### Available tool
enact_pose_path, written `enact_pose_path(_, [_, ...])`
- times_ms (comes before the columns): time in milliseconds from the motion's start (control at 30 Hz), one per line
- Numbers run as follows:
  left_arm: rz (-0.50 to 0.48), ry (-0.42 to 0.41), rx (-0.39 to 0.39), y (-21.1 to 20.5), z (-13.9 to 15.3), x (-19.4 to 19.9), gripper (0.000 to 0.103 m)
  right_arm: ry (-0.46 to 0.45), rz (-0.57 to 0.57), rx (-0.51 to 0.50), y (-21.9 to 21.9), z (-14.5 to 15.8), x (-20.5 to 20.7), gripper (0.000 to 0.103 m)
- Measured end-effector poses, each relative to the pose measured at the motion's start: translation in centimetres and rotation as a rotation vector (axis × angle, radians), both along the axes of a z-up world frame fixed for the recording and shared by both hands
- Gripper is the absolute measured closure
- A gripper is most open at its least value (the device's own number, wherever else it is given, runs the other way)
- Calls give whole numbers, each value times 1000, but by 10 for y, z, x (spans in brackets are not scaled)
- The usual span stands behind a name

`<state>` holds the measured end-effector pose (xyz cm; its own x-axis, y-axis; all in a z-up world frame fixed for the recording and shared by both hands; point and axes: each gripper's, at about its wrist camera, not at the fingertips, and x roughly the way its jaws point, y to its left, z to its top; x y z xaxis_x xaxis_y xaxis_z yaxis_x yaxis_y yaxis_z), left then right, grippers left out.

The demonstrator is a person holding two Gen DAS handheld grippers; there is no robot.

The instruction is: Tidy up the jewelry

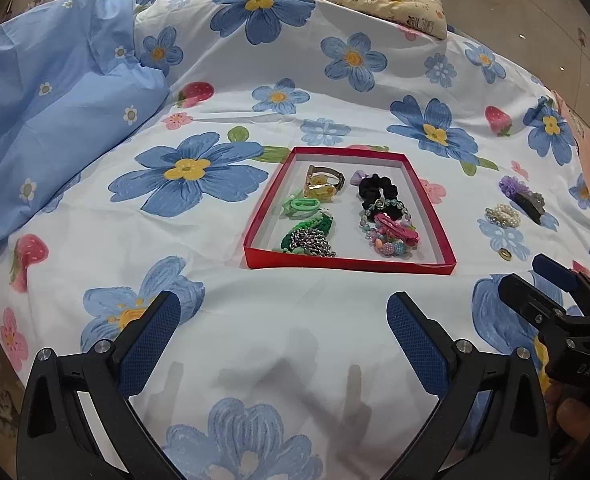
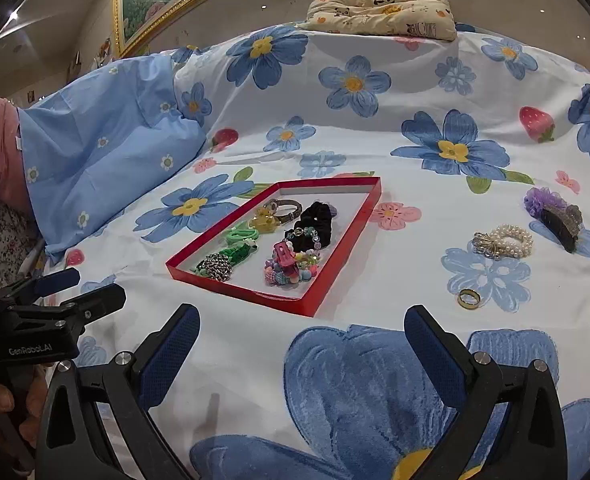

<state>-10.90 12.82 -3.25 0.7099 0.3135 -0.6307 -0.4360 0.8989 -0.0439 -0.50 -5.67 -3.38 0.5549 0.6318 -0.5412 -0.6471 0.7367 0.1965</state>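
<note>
Gold ring (image 2: 468,299) just beyond right fingers (image 2: 435,354), outside red tray (image 2: 345,236)

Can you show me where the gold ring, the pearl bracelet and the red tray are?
gold ring (image 2: 468,299): right wrist view, on the near side of its band.
pearl bracelet (image 2: 511,241): right wrist view, on its rows of pearls.
red tray (image 1: 349,264): left wrist view, on its near wall.

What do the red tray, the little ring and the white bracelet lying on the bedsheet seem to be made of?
The red tray looks like thin glossy card: sharp folded walls, plain white inside. The ring looks like polished gold-coloured metal, since it glints; whether it is real gold cannot be told. The white bracelet appears to be strung pearl-like beads, round and softly shiny, with a silvery metal cluster at one end.
</note>
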Motion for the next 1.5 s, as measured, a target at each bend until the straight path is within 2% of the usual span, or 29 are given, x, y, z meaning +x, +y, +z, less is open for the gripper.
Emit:
enact_pose_path(367, [-8, 11, 28, -5, 2, 0, 0, 18, -7, -4, -1, -2, 3, 0])
enact_pose_path(1500, [-8, 17, 25, -6, 0, 3, 0, 19, -3, -5, 1, -4, 2, 0])
